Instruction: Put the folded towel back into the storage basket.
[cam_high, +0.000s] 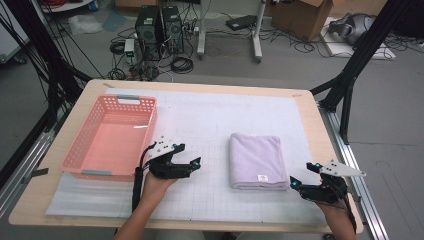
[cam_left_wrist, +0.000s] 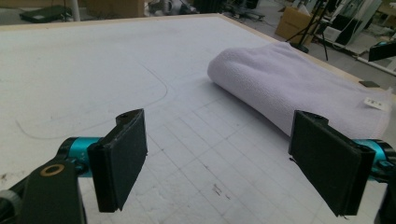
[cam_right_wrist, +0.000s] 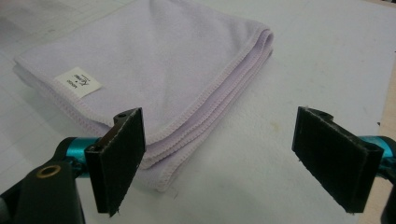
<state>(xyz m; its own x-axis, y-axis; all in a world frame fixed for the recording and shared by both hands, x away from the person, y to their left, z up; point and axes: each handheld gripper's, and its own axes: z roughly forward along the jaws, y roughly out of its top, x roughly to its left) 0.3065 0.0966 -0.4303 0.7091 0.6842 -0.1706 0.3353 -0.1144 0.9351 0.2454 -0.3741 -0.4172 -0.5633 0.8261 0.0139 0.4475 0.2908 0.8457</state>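
While both grippers stand apart from it, the folded lilac towel (cam_high: 258, 161) lies flat on the mat (cam_high: 210, 125), right of the basket (cam_high: 112, 135).

Towel: stacked hemmed edges, white label at the near corner. Left gripper (cam_high: 192, 165): jaws wide apart, holding nothing, near the towel's left side. Right gripper (cam_high: 304, 176): jaws wide apart, empty, just beside the near right corner. Bare mat surrounds the towel.

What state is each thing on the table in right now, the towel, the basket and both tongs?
Towel: folded, flat on the mat, untouched.
Basket: upright, nothing inside.
Left tongs: open, holding nothing, beside the towel's left.
Right tongs: open, holding nothing, at the towel's near right corner.
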